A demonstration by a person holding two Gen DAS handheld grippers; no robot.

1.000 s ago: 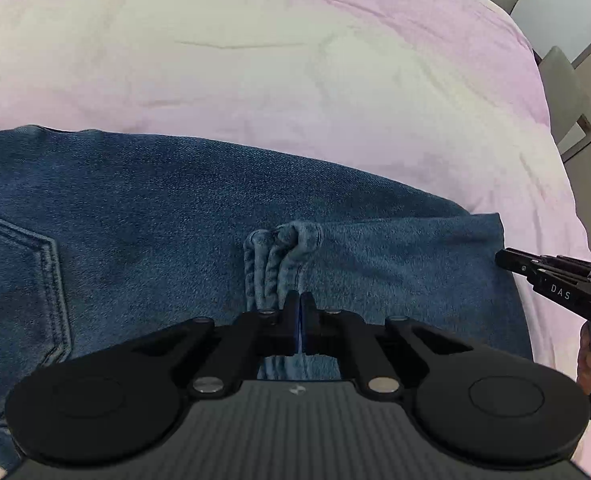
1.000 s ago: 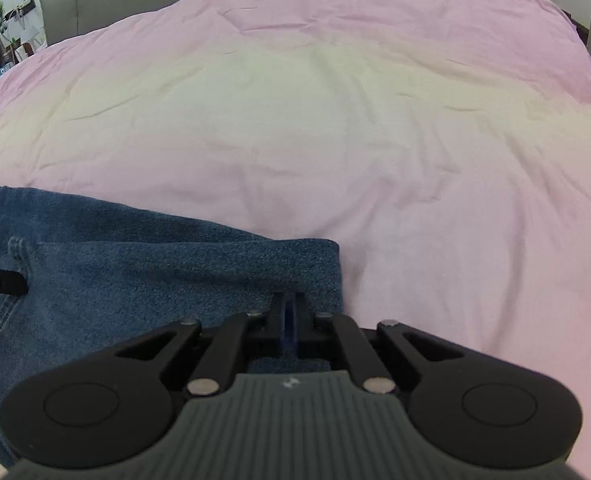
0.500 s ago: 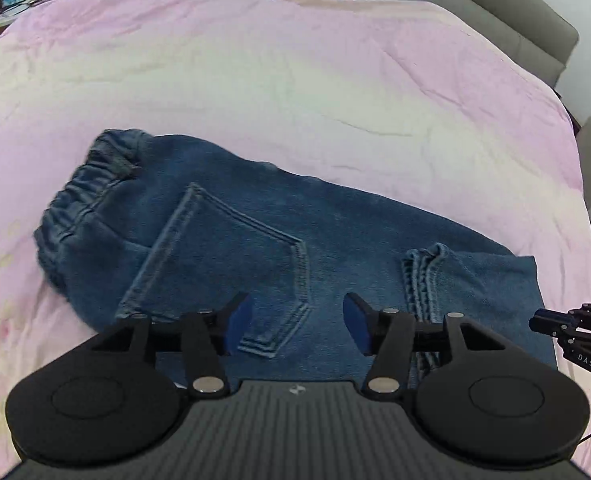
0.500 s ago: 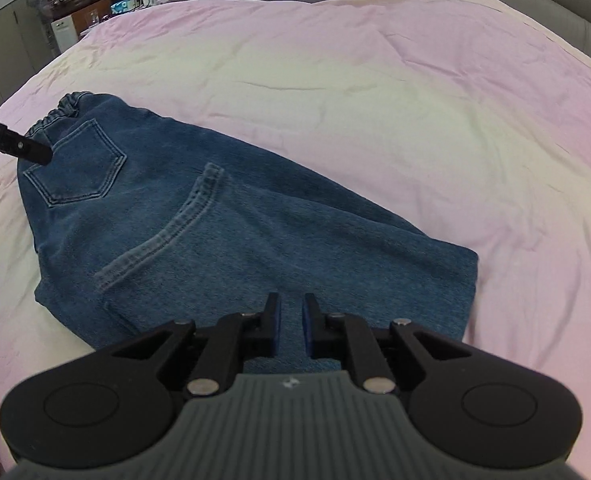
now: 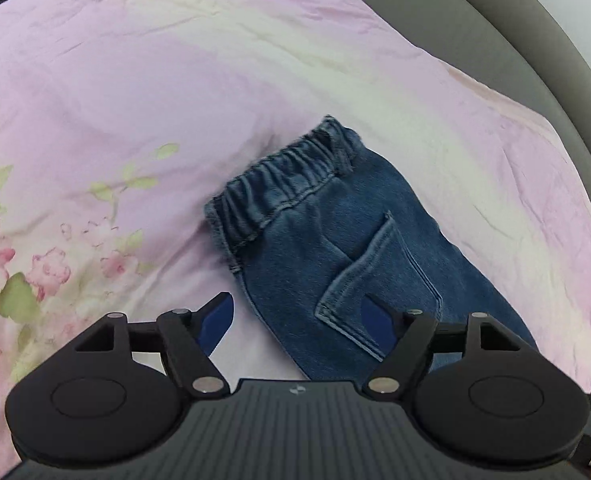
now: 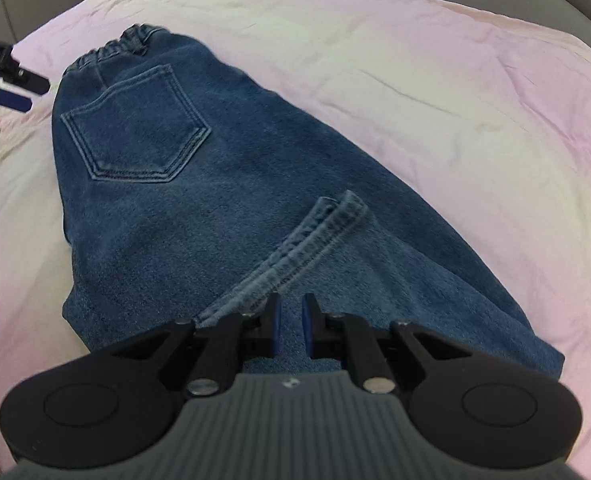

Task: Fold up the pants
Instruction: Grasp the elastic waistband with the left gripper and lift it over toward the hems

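Blue jeans [image 6: 223,200] lie folded on the pink bed cover [image 6: 435,92], back pocket [image 6: 135,128] up, leg hem [image 6: 319,224] laid over the thigh part. My right gripper [image 6: 291,320] hovers over the hem end, all but shut, with a thin gap and nothing in it. In the left wrist view the elastic waistband [image 5: 283,184] sits ahead of my left gripper [image 5: 297,318], whose jaws are opening wide above the jeans' edge [image 5: 335,280]; the pads touch no cloth. The left gripper [image 6: 35,92] also shows beside the waistband in the right wrist view.
A grey padded headboard [image 5: 515,52] curves round the far side of the bed. The cover has a pink and green flower print [image 5: 23,272] left of the waistband. Bare cover lies all round the jeans.
My left gripper let go of the bunched hem, opened wide and swung over to the waistband end. The right gripper drew back from the hem corner, opening a sliver. The jeans lie folded over.
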